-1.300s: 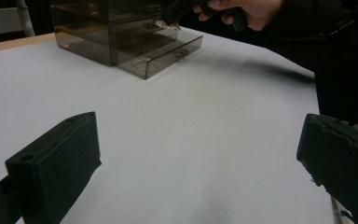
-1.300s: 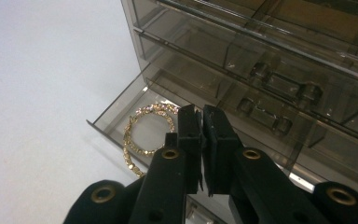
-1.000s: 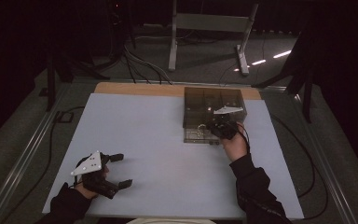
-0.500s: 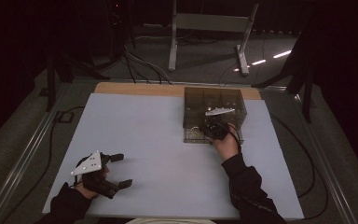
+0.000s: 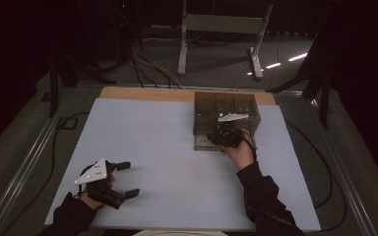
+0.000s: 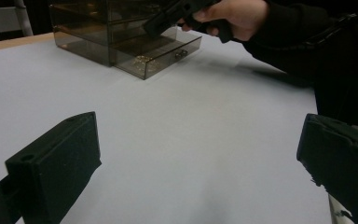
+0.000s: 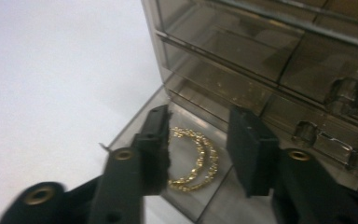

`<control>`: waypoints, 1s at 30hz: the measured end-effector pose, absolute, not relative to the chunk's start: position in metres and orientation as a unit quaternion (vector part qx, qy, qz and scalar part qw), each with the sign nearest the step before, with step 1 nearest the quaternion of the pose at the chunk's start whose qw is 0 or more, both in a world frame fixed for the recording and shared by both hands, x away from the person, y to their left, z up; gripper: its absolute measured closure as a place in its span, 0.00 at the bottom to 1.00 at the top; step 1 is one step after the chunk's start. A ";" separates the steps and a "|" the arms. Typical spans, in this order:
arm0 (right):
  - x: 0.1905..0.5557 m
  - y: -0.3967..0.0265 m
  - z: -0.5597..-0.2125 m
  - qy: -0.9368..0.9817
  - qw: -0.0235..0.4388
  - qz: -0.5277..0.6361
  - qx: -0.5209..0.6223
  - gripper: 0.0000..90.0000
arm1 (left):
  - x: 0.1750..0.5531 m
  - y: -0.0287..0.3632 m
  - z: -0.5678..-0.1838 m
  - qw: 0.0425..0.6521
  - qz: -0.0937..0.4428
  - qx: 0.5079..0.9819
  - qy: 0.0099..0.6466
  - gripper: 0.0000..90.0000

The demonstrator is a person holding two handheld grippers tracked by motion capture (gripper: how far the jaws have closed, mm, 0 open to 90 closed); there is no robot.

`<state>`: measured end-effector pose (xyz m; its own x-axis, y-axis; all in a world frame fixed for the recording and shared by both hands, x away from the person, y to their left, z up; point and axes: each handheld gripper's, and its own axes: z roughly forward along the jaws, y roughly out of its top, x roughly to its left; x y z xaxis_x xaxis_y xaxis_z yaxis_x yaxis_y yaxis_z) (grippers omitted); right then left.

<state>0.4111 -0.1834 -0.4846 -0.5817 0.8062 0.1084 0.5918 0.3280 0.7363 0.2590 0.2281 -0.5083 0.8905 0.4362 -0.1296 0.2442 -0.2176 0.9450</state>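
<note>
A smoky clear drawer box (image 5: 226,105) stands at the table's back right, with its lowest drawer (image 5: 204,143) pulled out. A gold chain bracelet (image 7: 200,158) lies coiled in that drawer, also a glint in the left gripper view (image 6: 142,60). My right gripper (image 7: 200,114) hangs open over the drawer, one jaw on each side of the bracelet and nothing between them; the high view has it at the box's front (image 5: 219,137). My left gripper (image 5: 130,179) rests open near the front left of the table, jaws wide apart (image 6: 198,130).
The box's upper drawers (image 7: 307,60) are closed, with round clear knobs. A white mat (image 5: 152,142) covers the table, with a wooden strip along its far edge. Cables and a metal stand lie on the floor beyond.
My right gripper has shifted a little left and settled over the open drawer. The left gripper has stayed where it was.
</note>
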 end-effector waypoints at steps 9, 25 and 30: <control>0.396 -0.178 -0.468 0.803 0.128 0.409 0.413 0.40 | 0.260 0.228 -0.508 0.587 0.081 0.775 0.220 0.00; 0.379 -0.165 -0.448 0.827 0.104 0.425 0.353 0.01 | 0.256 0.229 -0.508 0.586 0.084 0.775 0.221 0.00; 0.373 -0.165 -0.446 0.822 0.107 0.439 0.346 0.01 | 0.257 0.229 -0.508 0.584 0.084 0.777 0.220 0.00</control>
